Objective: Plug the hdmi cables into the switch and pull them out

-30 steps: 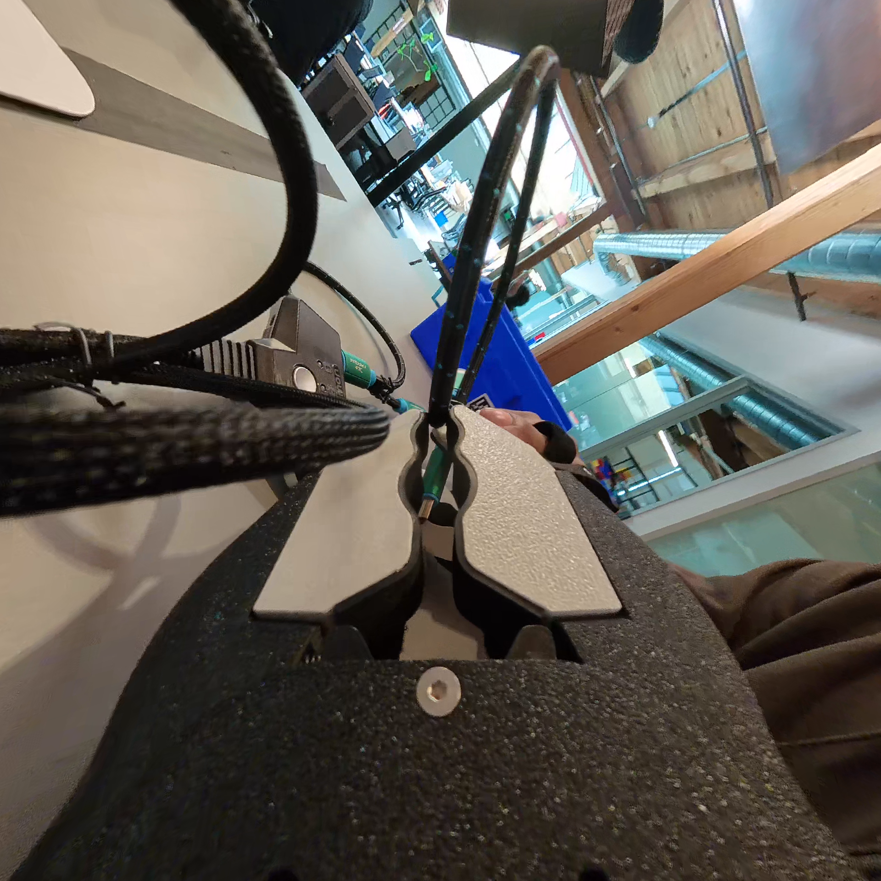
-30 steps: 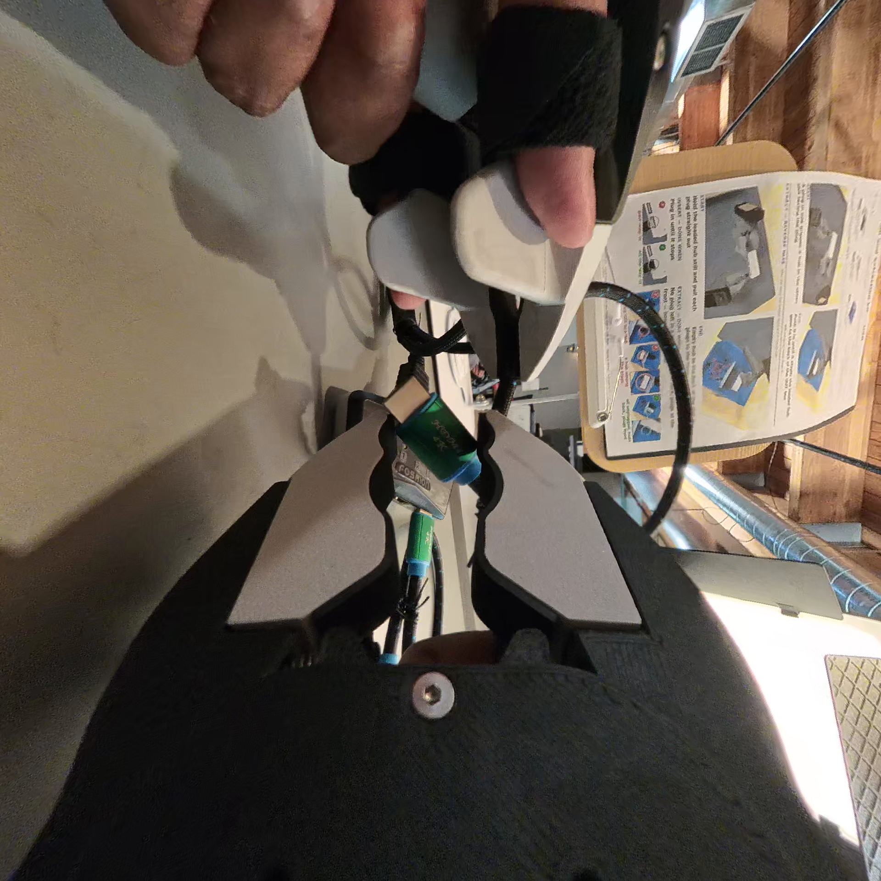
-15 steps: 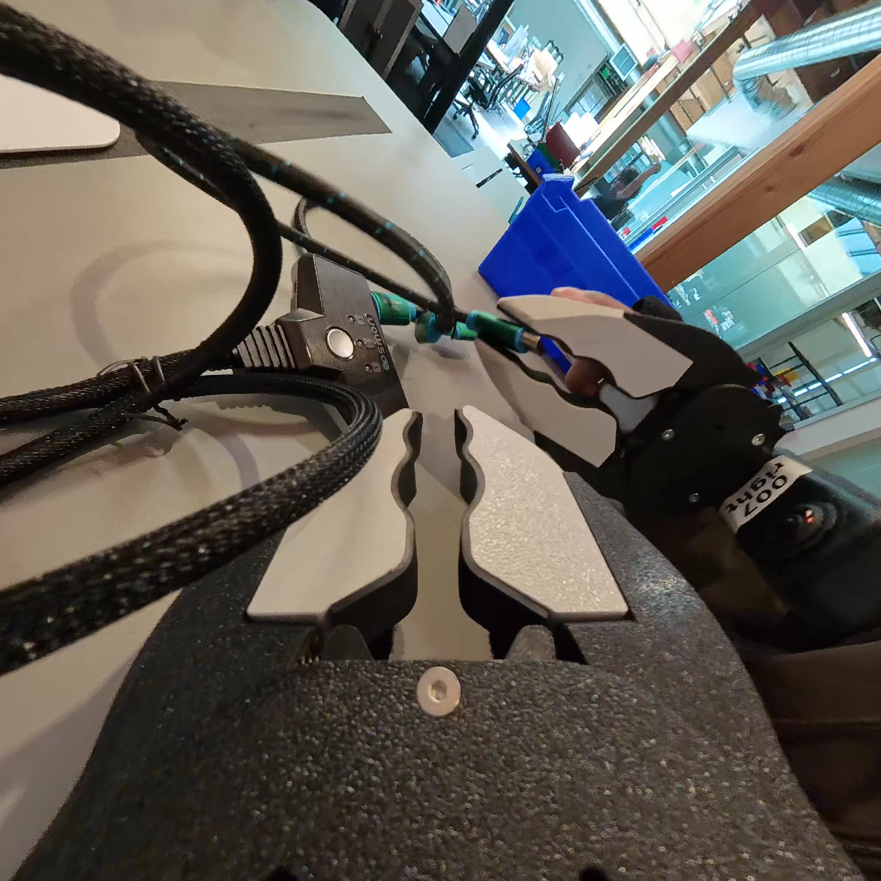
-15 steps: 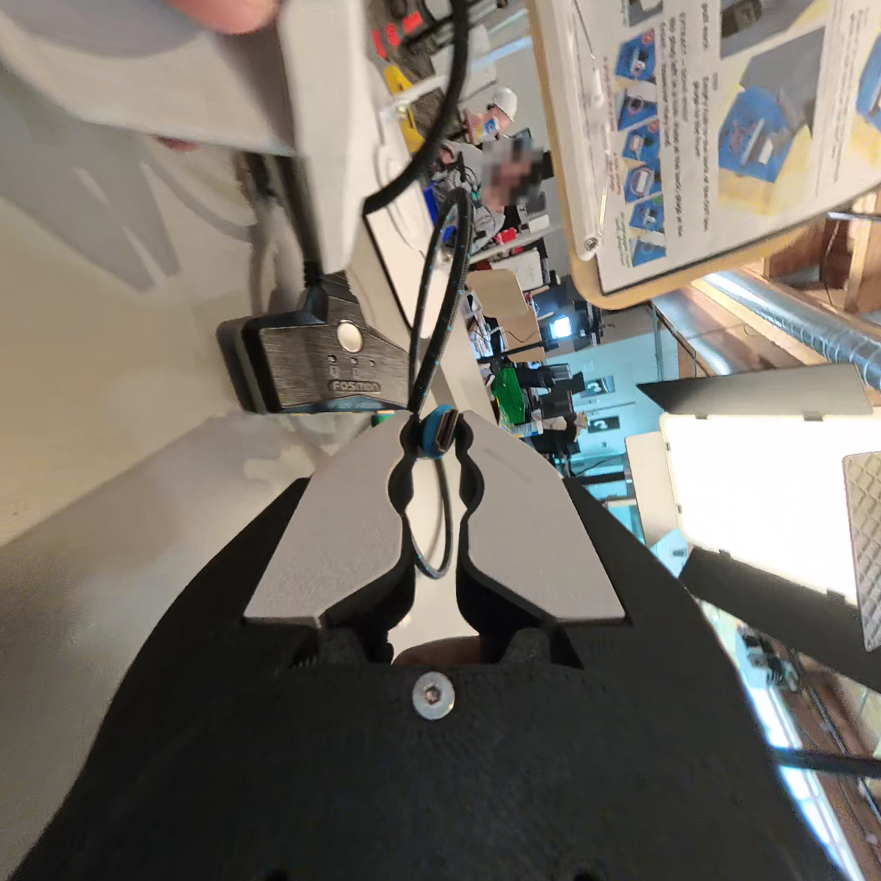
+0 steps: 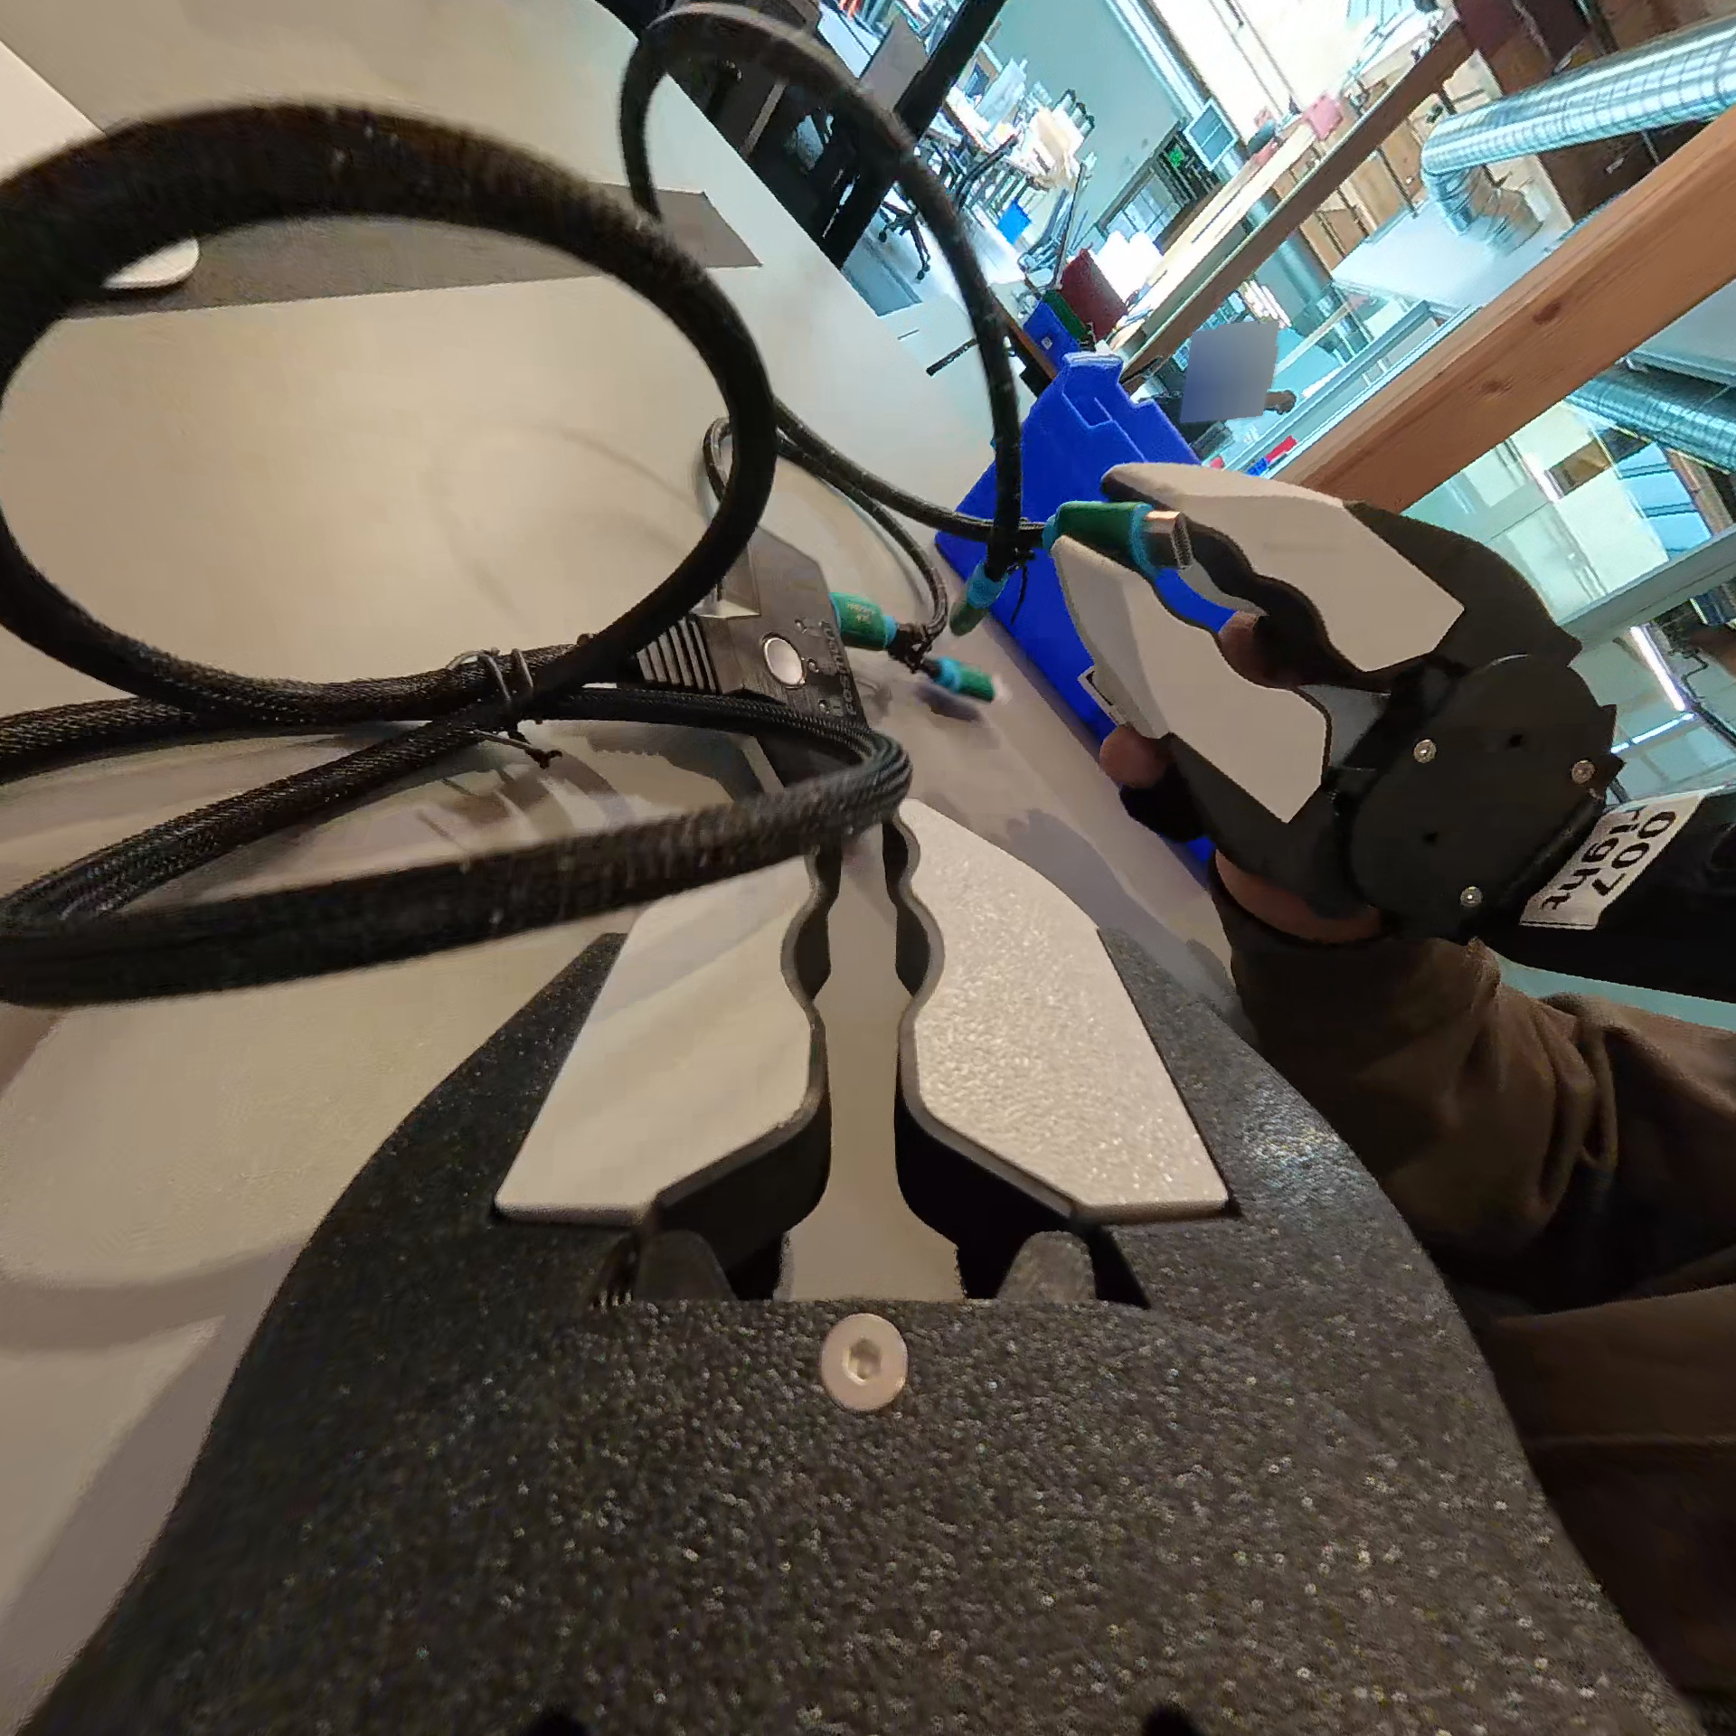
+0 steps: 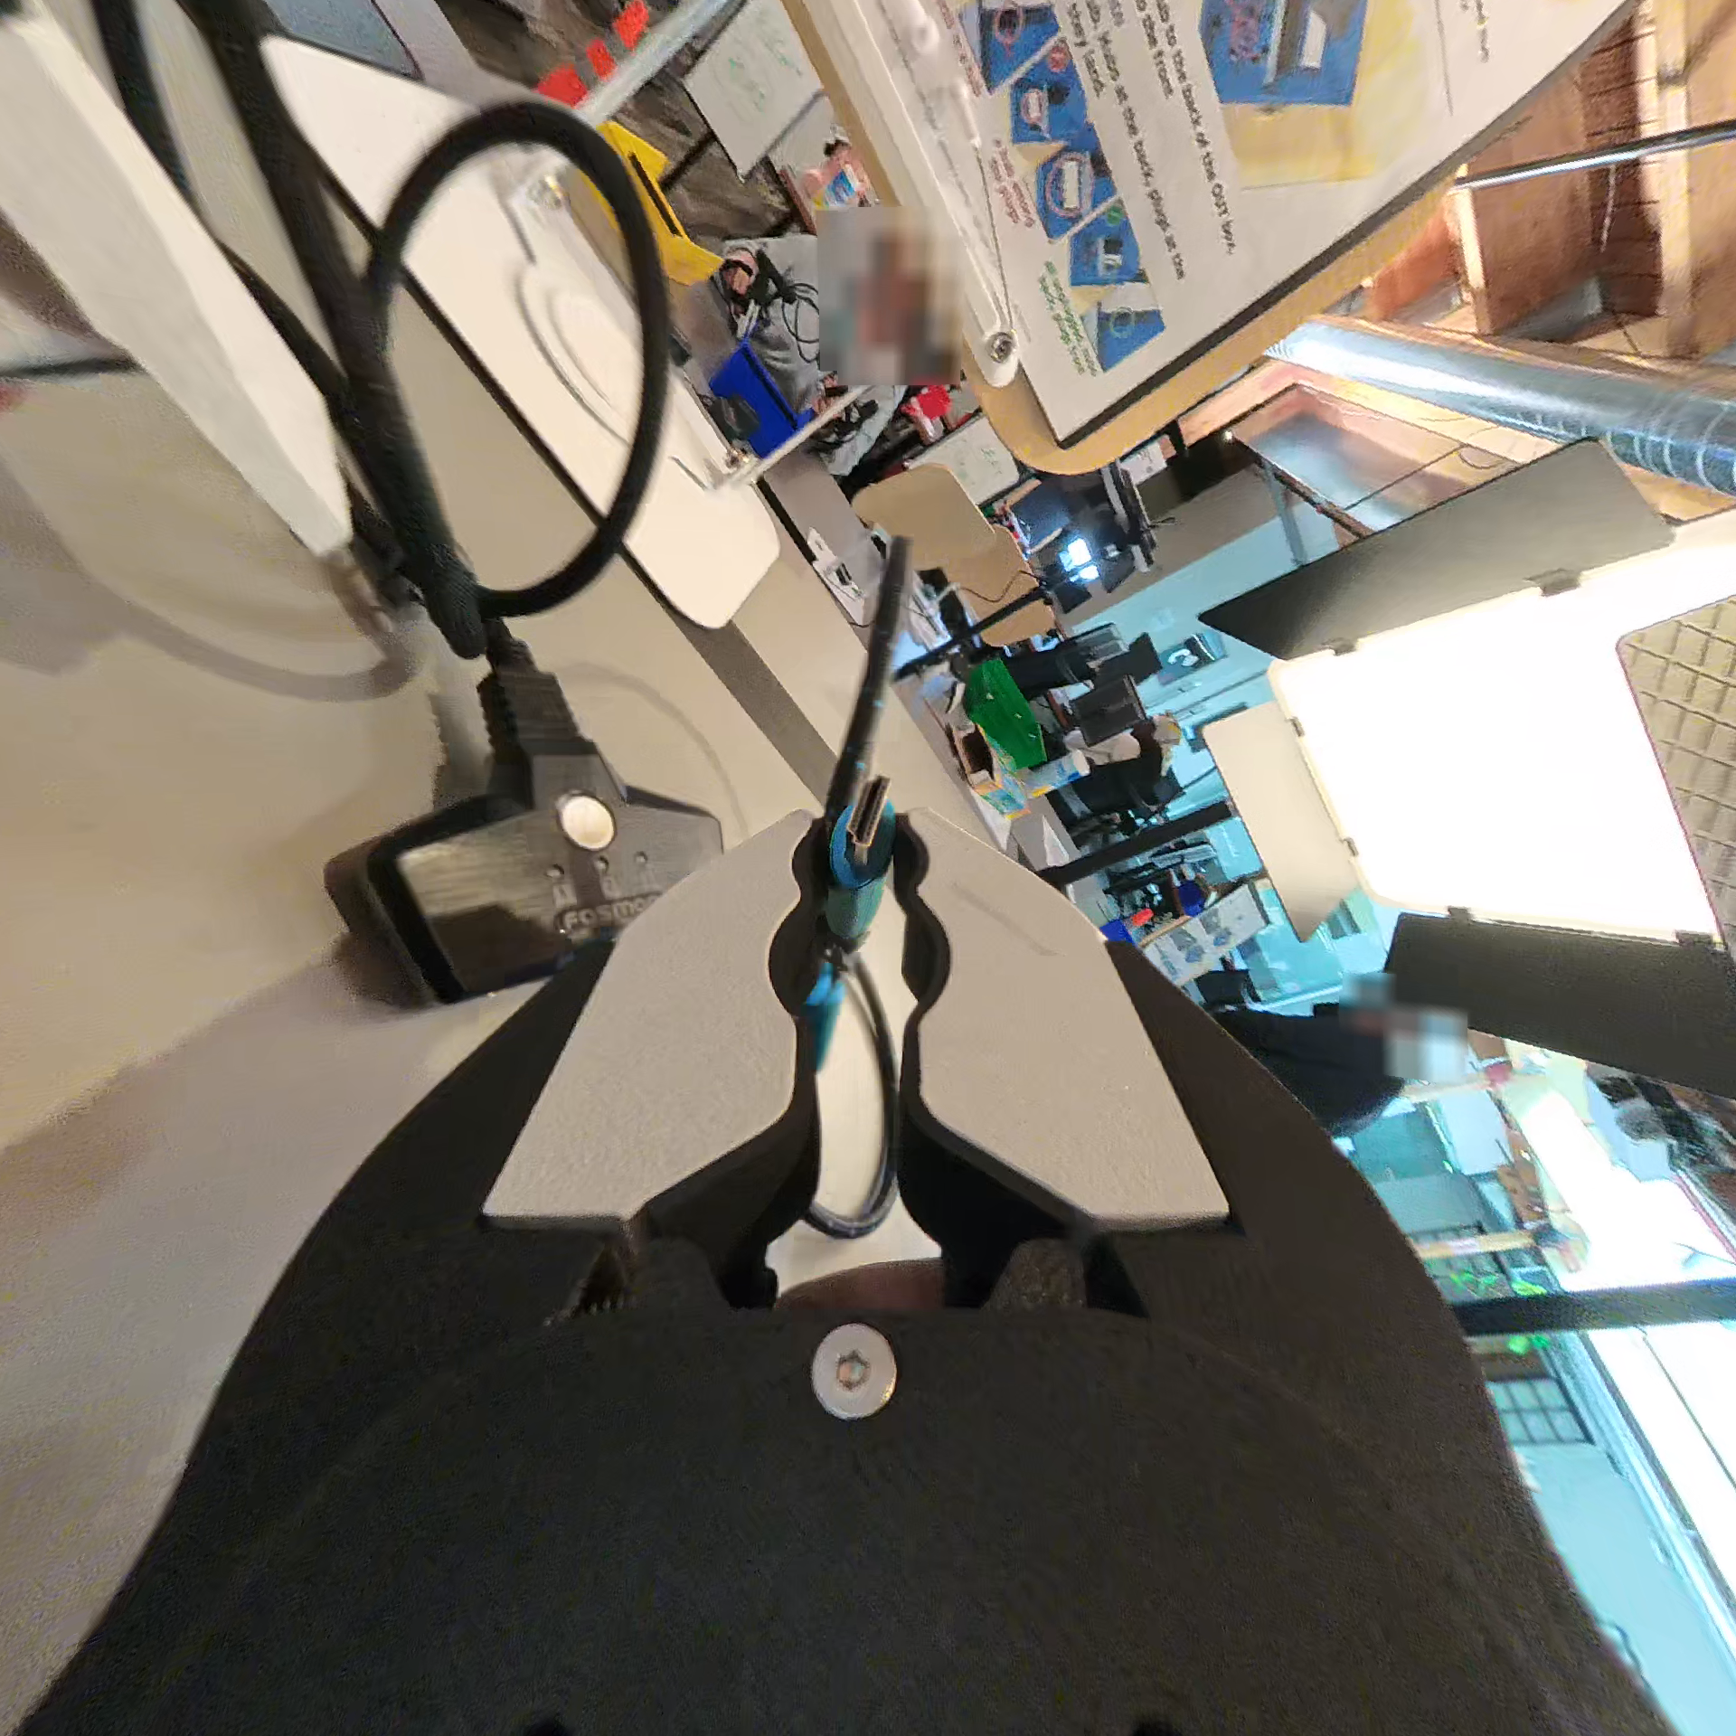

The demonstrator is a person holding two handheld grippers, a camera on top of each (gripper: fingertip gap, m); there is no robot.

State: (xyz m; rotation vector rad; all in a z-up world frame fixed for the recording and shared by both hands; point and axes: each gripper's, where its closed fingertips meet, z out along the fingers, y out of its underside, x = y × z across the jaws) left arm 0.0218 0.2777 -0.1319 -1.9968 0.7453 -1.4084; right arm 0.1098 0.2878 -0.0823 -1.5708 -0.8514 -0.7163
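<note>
Between my right gripper [image 6: 850,845] fingers: teal-green plug [image 6: 853,888], clamped on plastic shell, metal tip poking past fingertips. I judge plug light, rigid; shell is best place to take hold, thin braided lead springy, likely to tug. Left gripper [image 5: 862,836] fingers nearly together, nothing gripped; thick braided cable [image 5: 451,874] crosses tips. Centre left: black switch box [image 6: 507,883] on surface [image 5: 357,451].

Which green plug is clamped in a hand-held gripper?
The raised green plug between the right hand-held gripper fingers; the other green plugs lie near the switch box.
</note>
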